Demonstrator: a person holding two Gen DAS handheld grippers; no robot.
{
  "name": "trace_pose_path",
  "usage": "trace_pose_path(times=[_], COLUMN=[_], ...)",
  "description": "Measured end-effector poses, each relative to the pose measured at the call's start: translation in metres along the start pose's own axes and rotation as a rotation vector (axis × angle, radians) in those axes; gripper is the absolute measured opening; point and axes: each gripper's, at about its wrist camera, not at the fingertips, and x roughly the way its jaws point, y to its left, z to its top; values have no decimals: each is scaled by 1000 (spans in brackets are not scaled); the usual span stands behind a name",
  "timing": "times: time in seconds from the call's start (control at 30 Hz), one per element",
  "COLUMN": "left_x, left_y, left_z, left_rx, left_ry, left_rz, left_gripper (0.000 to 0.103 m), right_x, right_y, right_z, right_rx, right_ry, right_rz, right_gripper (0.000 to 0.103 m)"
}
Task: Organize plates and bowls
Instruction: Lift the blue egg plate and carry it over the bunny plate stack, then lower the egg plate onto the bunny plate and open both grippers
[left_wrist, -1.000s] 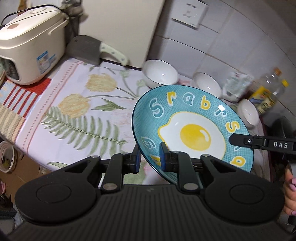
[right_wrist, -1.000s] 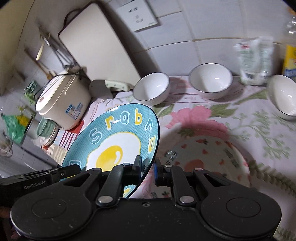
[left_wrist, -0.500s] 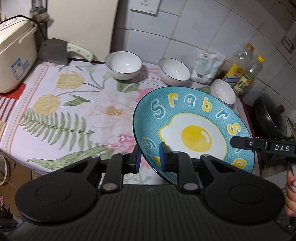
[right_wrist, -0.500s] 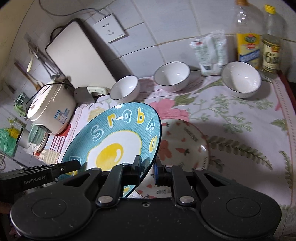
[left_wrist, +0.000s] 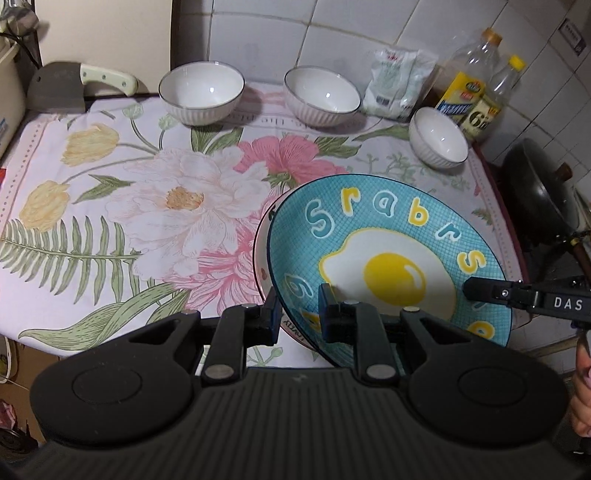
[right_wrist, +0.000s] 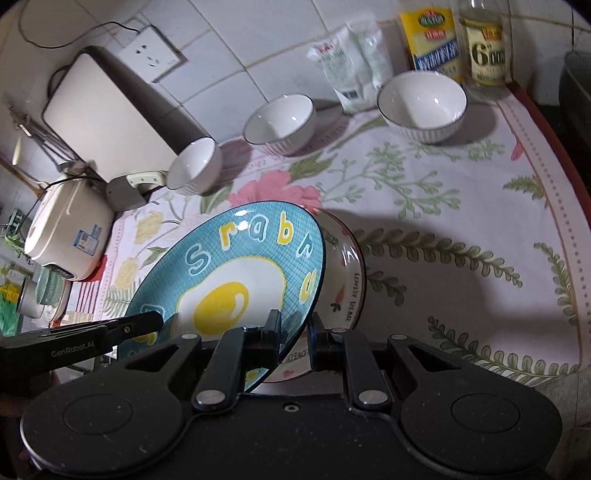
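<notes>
Floral cloth: three white bowls, cleaver.

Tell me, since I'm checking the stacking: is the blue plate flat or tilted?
Tilted. The blue plate leans over the white plate, its rim held between both grippers' fingers.

We see only a sliver of the white patterned plate from the left wrist, the blue egg plate covering the rest; from the right wrist its left part is likewise hidden, and its lettering is too small for us to read; the rice cooker is cut by the left edge; the black wok runs off the right edge; the bottle labels are blurred; the bottle tops are cropped.
</notes>
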Motion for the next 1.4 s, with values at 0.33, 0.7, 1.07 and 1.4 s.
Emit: trace_pose_path(times=[0.33,0.7,1.07,1.4], left_x=[38,54,67,75], left_y=[12,25,28,27], left_z=[3,9,4,5], left_rx=[-24,-53,-99,-126], left_ry=[75,122,176,216], left_rz=[-2,-21,-35,-21], left_gripper=[18,18,18,20], right_x=[34,56,70,79], right_y=[-12,-13,-10,-1], right_z=[4,13,16,20], right_rx=[18,16,-35,-106], right_ry=[69,108,127,112], right_rz=[-26,-38,-105,-167], right_gripper=[19,19,21,30])
